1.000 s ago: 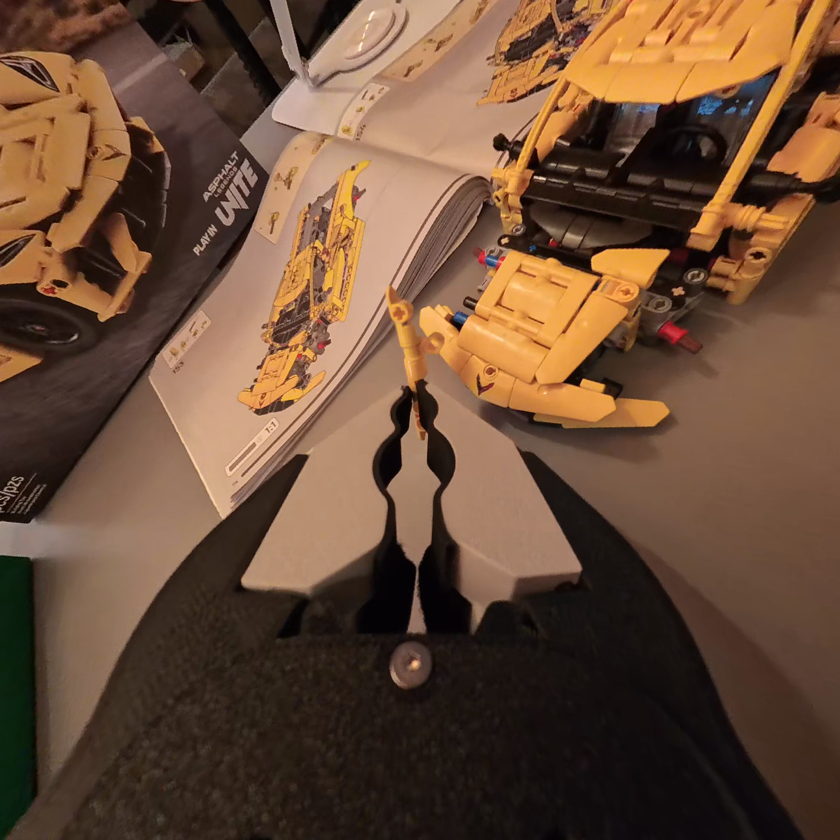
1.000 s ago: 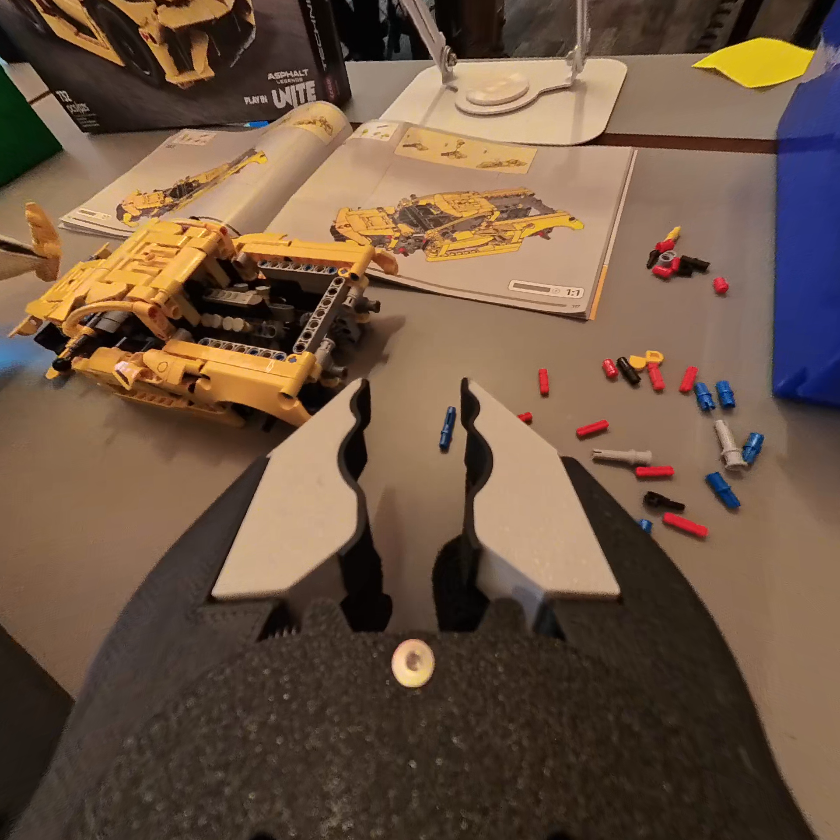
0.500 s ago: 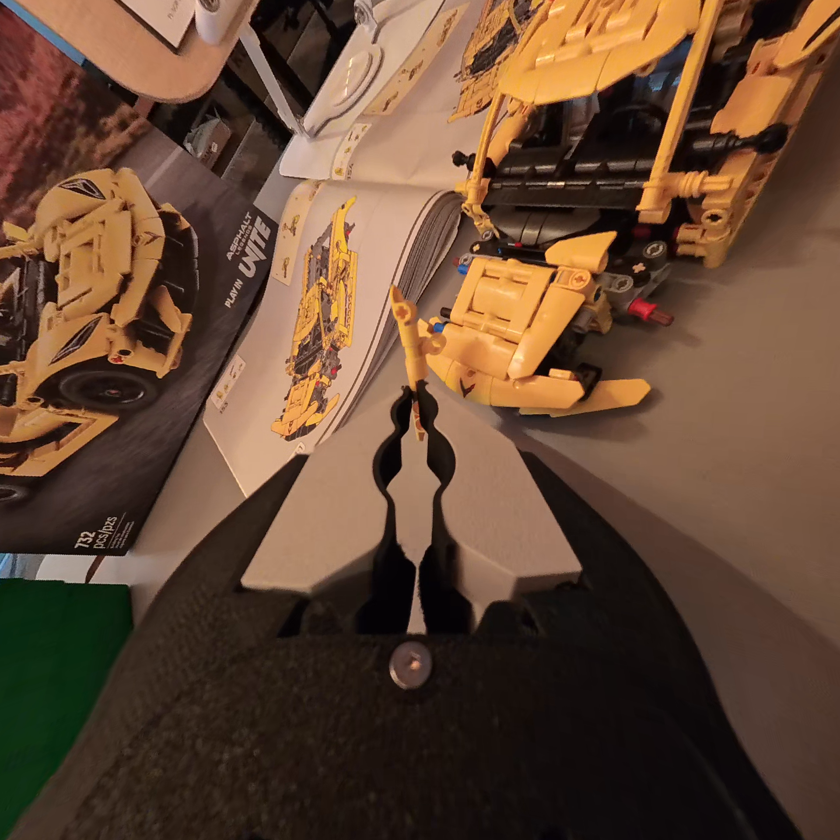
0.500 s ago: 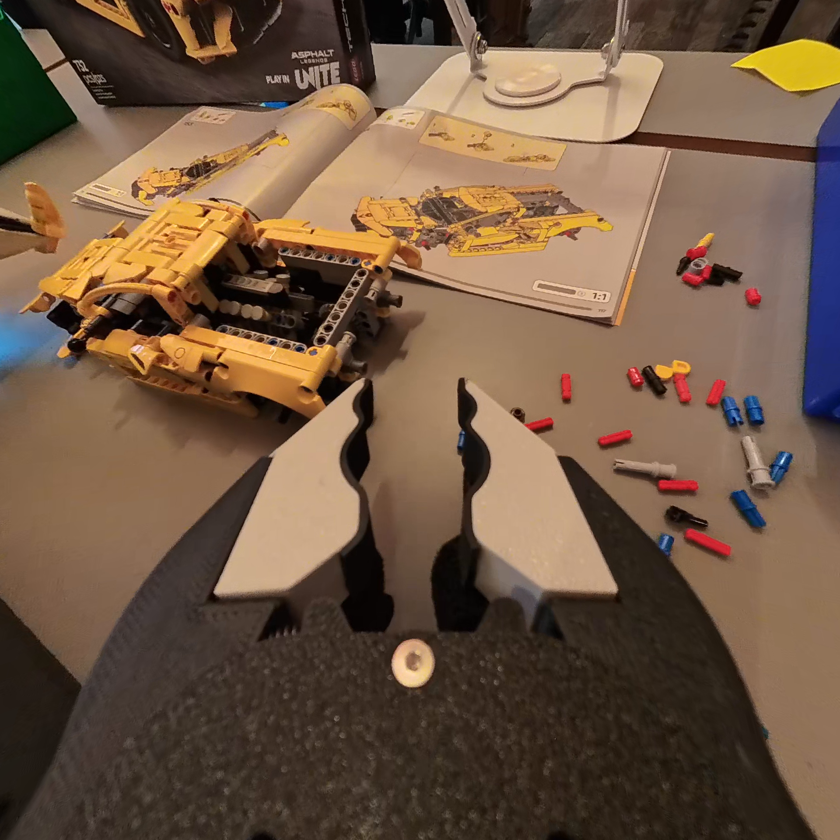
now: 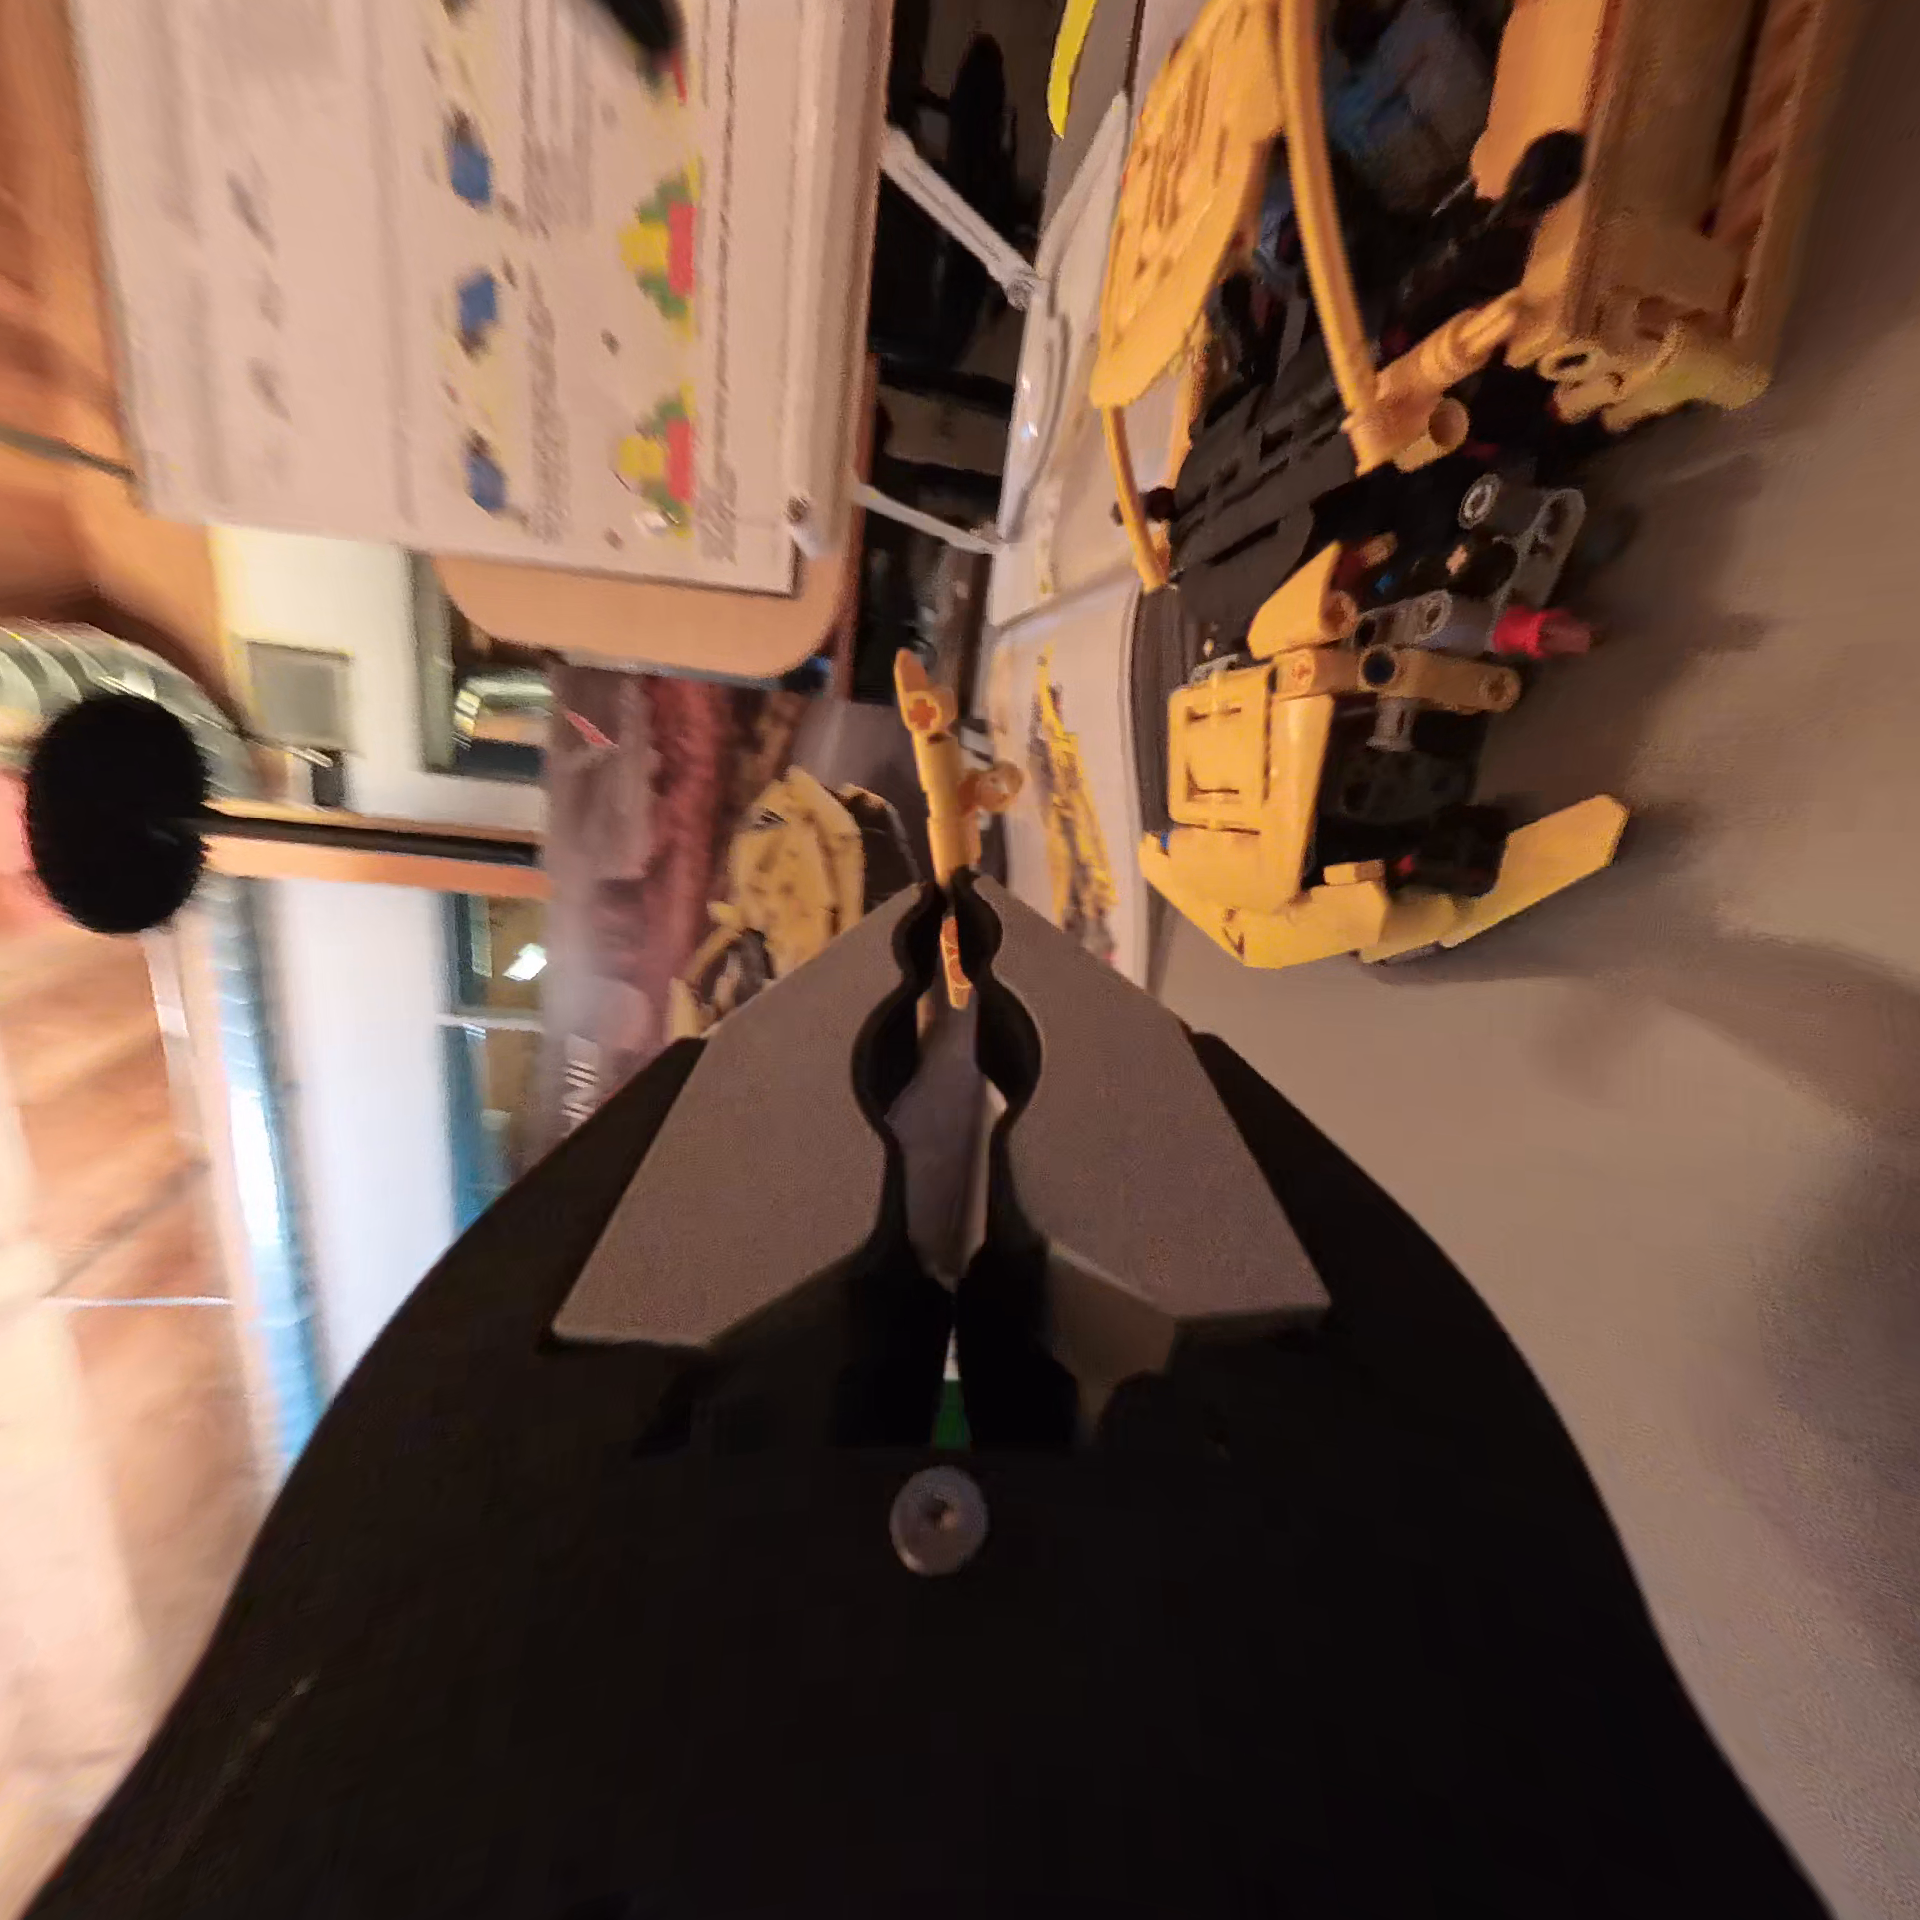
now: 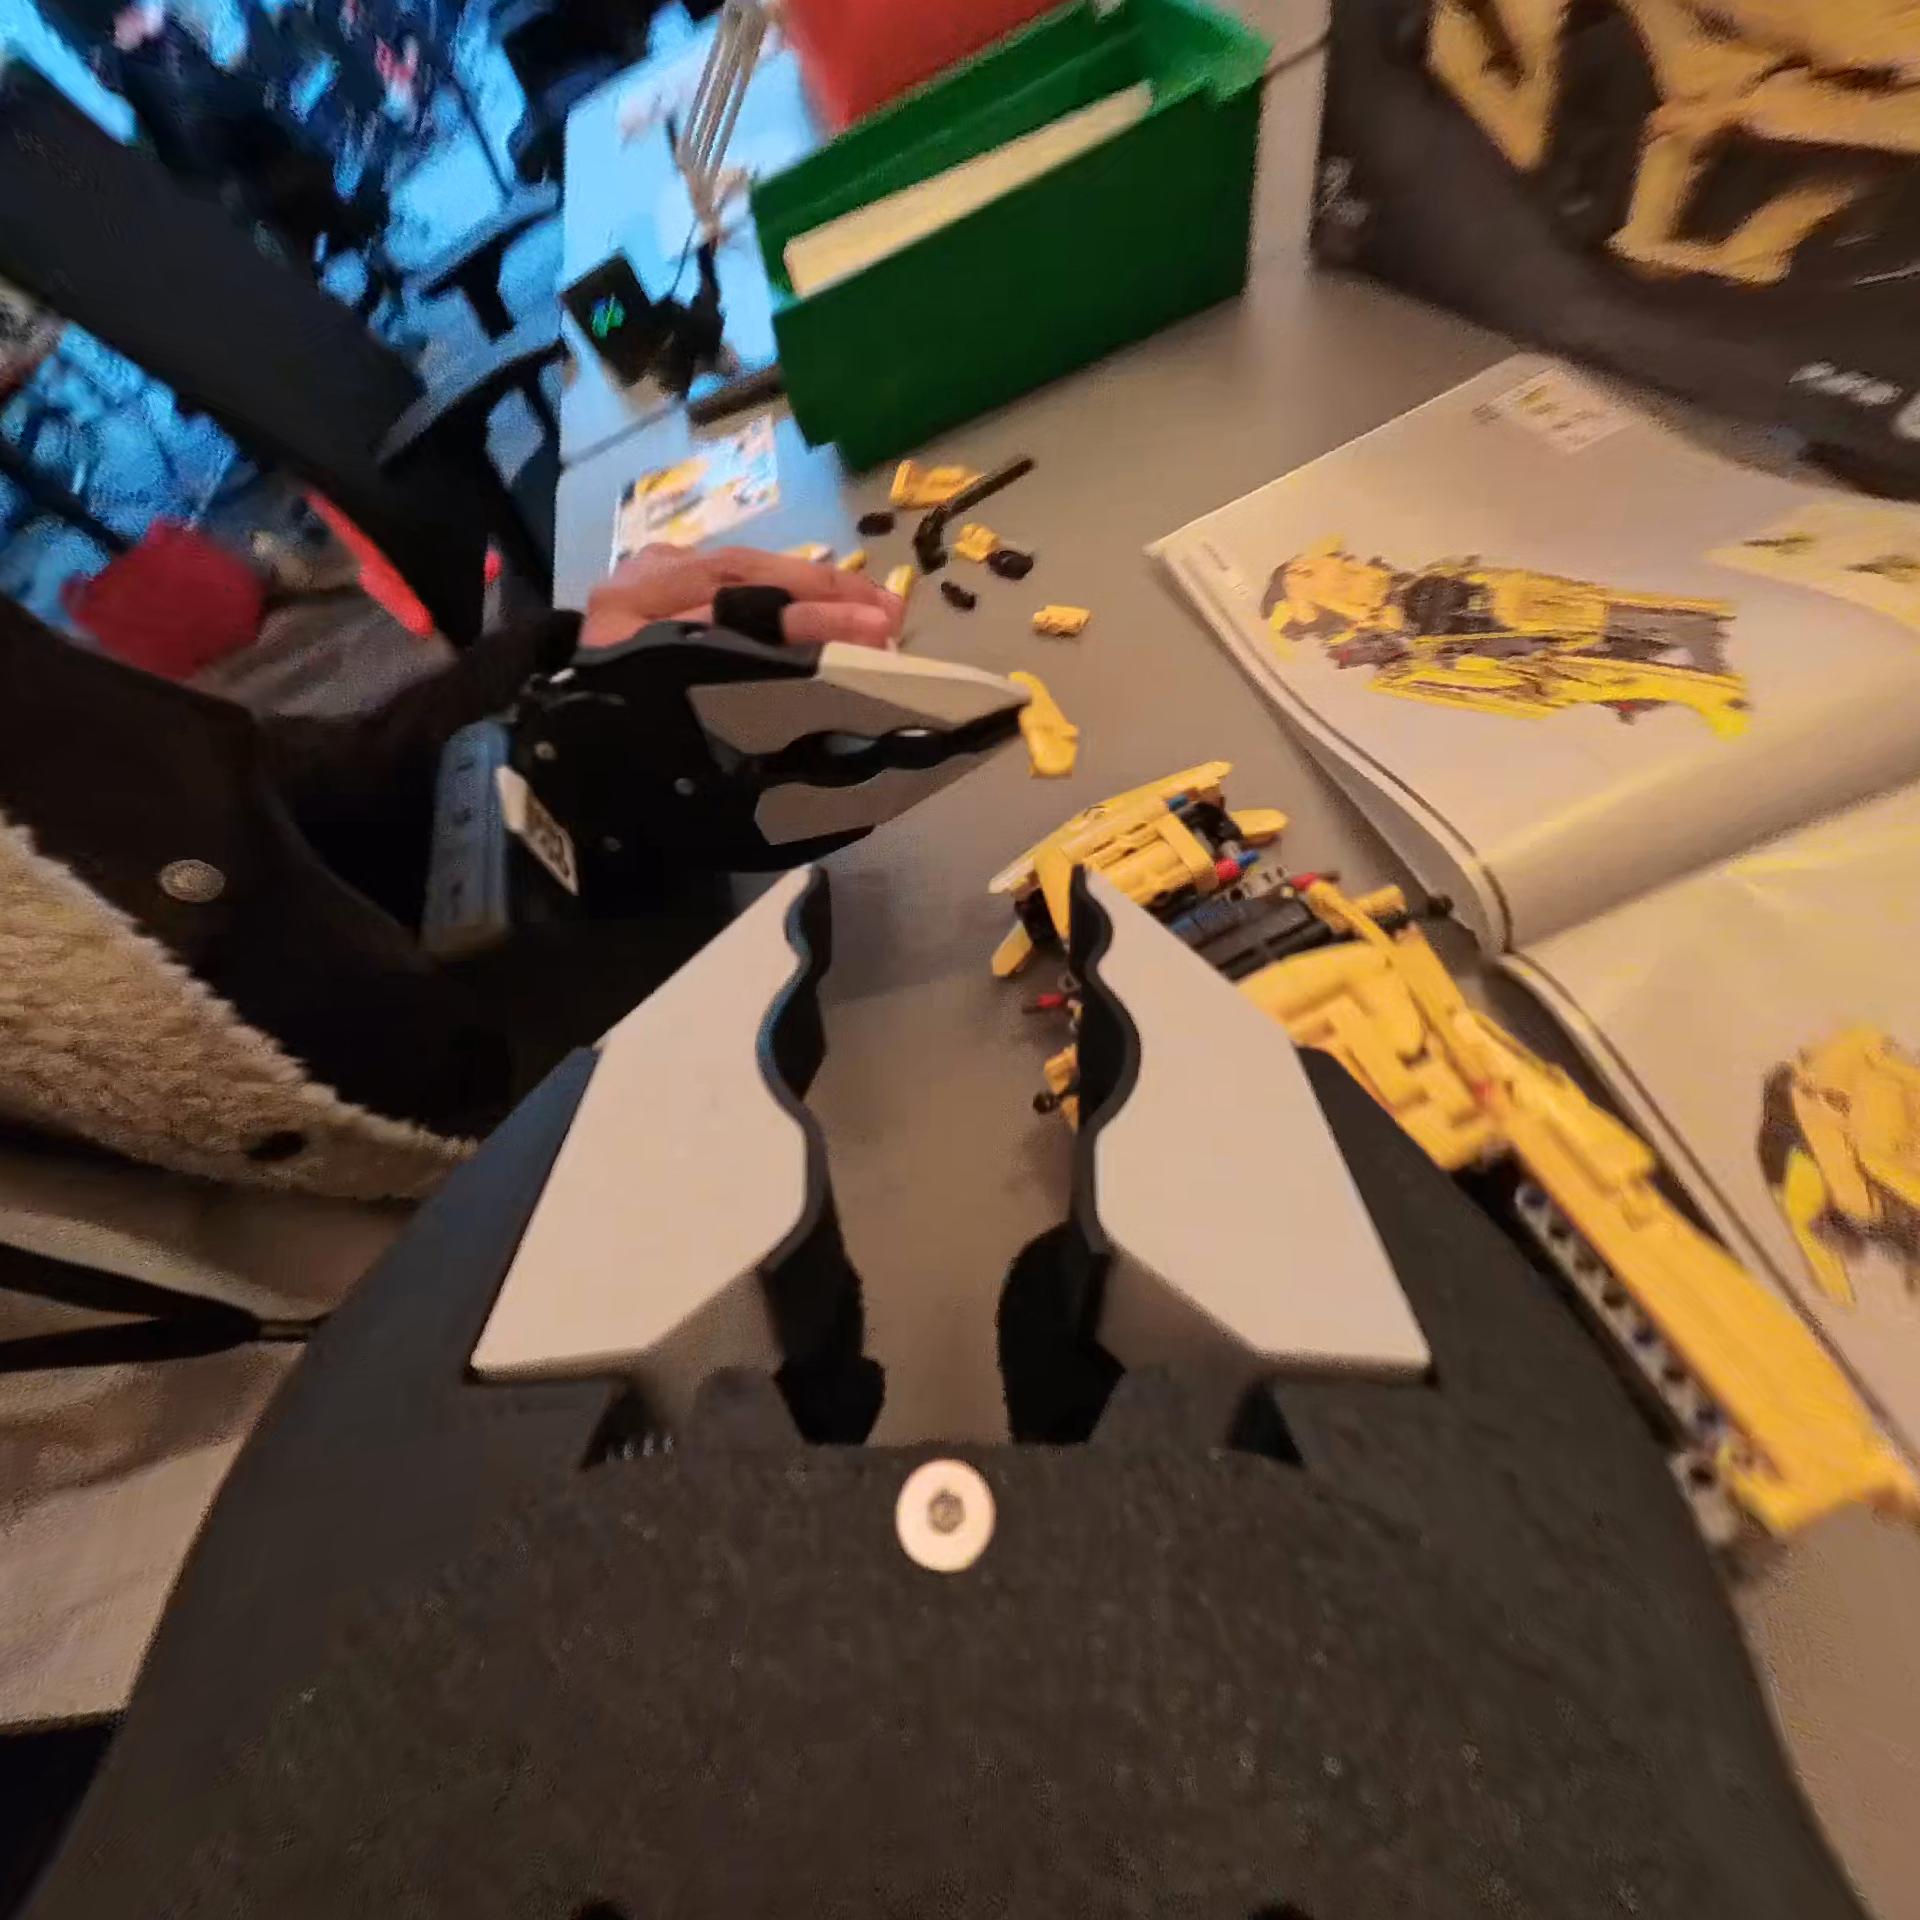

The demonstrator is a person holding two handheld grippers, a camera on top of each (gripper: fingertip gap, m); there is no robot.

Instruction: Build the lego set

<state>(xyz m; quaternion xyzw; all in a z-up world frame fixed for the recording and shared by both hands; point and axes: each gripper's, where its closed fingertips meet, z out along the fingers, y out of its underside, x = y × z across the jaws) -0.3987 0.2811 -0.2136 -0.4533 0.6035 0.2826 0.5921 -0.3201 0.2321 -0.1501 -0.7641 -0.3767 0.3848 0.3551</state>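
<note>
L gripper (image 5: 951,894) jaws pinched on a small yellow lego connector piece (image 5: 943,774), held in air, rolled sideways, well apart from the half-built yellow-and-black lego car (image 5: 1382,665), which sits on the grey matte tabletop (image 5: 1558,1195). R gripper (image 6: 945,925) jaws wide, nothing in them, hovering over the car's near end (image 6: 1403,1039).

Step, imo: bringing the piece in to fit on the car body. Next needs L to un-roll and line the piece's pin w/ a free hole, R to steady the chassis first. Which hole: can't tell, too blurred.

Surface: open paper instruction booklet (image 6: 1558,665) right of the car, loose yellow/black parts (image 6: 966,540) far left, green plastic bin (image 6: 1018,270) and dark printed set box (image 6: 1621,166) beyond. Room: cluttered, warm light, other desks behind.
</note>
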